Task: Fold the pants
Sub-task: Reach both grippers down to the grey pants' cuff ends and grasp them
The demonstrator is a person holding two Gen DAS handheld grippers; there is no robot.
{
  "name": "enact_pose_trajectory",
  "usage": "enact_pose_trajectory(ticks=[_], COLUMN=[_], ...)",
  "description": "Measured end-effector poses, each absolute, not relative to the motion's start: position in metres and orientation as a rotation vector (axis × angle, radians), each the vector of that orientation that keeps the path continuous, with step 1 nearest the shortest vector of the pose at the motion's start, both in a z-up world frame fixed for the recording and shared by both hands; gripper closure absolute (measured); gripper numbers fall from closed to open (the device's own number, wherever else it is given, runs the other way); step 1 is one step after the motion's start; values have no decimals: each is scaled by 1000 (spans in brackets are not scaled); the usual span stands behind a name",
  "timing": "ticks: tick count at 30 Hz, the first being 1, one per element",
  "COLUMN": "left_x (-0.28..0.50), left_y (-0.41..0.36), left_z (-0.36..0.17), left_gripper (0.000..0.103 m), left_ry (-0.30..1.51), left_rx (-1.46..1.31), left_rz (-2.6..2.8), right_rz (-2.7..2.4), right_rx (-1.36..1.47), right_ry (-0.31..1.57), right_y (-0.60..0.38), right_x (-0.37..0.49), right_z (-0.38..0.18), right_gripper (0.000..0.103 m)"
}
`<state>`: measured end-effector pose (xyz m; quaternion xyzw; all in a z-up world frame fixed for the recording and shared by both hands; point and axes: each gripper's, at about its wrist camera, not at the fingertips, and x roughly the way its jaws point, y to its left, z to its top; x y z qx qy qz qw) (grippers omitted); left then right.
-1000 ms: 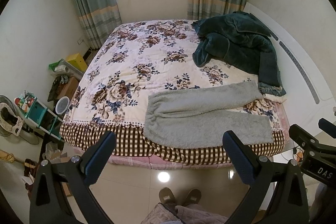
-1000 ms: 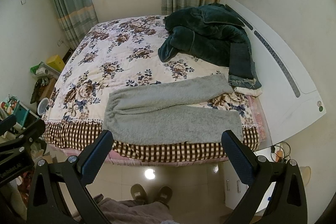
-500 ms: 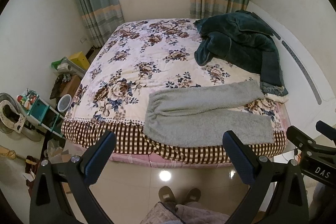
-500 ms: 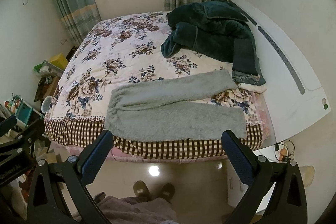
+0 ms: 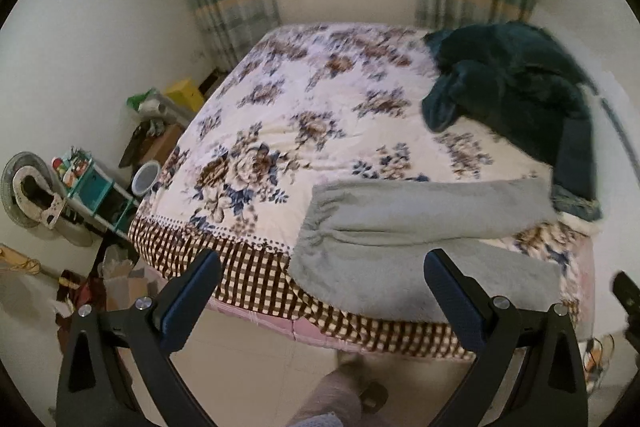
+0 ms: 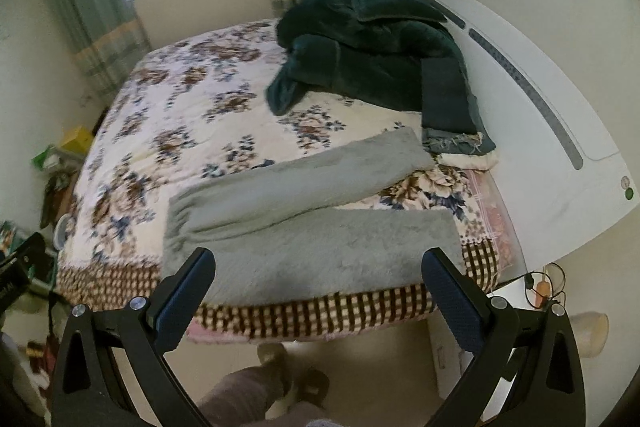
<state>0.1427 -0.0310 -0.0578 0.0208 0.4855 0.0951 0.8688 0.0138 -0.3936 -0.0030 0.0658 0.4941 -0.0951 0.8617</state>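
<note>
Grey fleece pants (image 5: 420, 227) lie spread flat at the near edge of a floral bed (image 5: 312, 99), waistband to the left, both legs running right. They also show in the right wrist view (image 6: 320, 219). My left gripper (image 5: 320, 283) is open and empty, held in the air in front of the bed's near edge, short of the pants. My right gripper (image 6: 318, 283) is open and empty too, just short of the near pant leg.
A dark green blanket (image 6: 372, 55) and folded jeans (image 6: 448, 107) lie at the bed's far right by a white headboard (image 6: 540, 99). Shelves, a fan and clutter (image 5: 80, 195) stand on the floor to the left. The person's slippered feet (image 6: 292, 367) stand below.
Both grippers have moved forward and down toward the bed's near edge, so the pants look larger. The jaws have stayed open. The pants have not moved.
</note>
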Motion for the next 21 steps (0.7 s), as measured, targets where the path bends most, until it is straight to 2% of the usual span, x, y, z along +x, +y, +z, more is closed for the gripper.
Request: enact_pose_trajectory(ticks=[9, 15, 21], left_x=[316, 430, 503], left_y=[-8, 29, 39], left_z=[-185, -314, -447], left_gripper=[0, 0, 0], left_ry=[1278, 1481, 1638], left_rx=[-102, -309, -460], left_rz=[248, 357, 427], right_rz=[-319, -495, -628], right_rx=[326, 468, 525], right_ry=[1217, 1275, 1327], right_y=[-453, -514, -562], right_x=[195, 328, 427], right_z=[-133, -272, -411], right_gripper=[0, 0, 0])
